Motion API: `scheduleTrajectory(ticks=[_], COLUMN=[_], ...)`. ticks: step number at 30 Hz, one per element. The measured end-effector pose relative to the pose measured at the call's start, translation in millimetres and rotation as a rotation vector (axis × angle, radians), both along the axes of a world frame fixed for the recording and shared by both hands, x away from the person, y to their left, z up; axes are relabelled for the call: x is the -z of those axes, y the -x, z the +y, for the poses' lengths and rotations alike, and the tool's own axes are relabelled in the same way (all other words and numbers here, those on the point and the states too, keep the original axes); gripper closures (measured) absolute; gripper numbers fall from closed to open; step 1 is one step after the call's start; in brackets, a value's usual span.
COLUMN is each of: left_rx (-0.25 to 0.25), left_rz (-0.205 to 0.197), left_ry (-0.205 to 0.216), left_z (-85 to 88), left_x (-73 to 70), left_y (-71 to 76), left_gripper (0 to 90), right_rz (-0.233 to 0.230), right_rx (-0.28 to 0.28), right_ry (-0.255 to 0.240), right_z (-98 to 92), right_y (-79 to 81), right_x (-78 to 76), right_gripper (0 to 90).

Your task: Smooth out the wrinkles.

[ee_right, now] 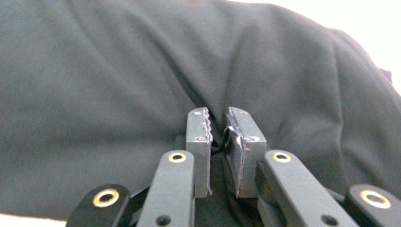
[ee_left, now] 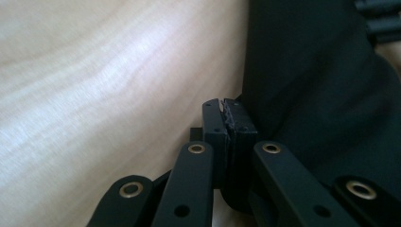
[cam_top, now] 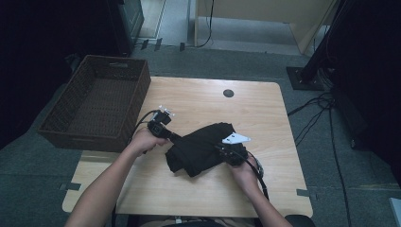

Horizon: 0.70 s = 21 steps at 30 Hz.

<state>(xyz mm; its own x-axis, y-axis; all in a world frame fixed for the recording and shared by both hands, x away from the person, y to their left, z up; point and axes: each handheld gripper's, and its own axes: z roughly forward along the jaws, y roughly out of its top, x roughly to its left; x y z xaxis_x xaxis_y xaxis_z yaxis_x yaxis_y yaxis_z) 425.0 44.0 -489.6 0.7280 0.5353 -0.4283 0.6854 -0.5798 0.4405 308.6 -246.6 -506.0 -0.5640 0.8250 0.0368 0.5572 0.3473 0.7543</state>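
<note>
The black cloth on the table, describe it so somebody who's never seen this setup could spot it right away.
Start at the light wooden table; a brown wicker basket sits off its left edge. Near the middle of the table, between the left gripper and right gripper, lies the black cloth, a rumpled, folded bundle. It is the one soft, dark thing on the pale wood.

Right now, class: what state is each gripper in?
Left gripper: shut at the black cloth's edge; a grip cannot be told.
Right gripper: shut on a fold of the black cloth.

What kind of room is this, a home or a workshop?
Probably a lab or recording workspace: a bare wooden table on grey carpet, cables trailing across the floor, and dark equipment stands around it.
</note>
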Motion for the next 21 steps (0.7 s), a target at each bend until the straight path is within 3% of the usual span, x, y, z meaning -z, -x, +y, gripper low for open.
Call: scheduleTrajectory(ticks=[2,4,6,9,14,16,21], left_rx=[0.017,0.016,-0.015,-0.04,-0.061,-0.065,-0.022], left_rz=[-0.027,-0.047,-0.06,-0.095,-0.155,-0.162,-0.165], left_ry=[-0.025,-0.029,0.016,0.039,0.072,0.085,0.093], left_z=[-0.2,1.4,5.4,7.2,4.3,0.9,-14.2], left_x=[-2.0,-4.1,-8.4,-15.7,-22.3,-23.3,-20.4], left_y=[5.3,6.6,5.2,3.2,4.3,5.0,11.9], left_gripper=[85.9,75.5,70.6,66.0,58.8,55.1,52.7], right_rz=[-0.003,-0.001,-0.002,0.002,-0.017,-0.008,0.009], right_rx=[0.003,-0.004,-0.016,-0.015,-0.005,0.001,0.006], right_ry=[0.004,-0.02,-0.05,-0.111,-0.109,-0.1,-0.06], right_z=[1.0,-0.7,-3.1,-5.7,-3.3,-1.2,1.6], right_y=[-0.4,-0.8,-1.5,-0.2,9.9,15.2,20.2], right_x=[-0.7,-0.9,-1.4,-6.6,-15.2,-16.6,-12.0], right_gripper=[78.5,74.7,68.2,61.7,56.4,55.7,57.0])
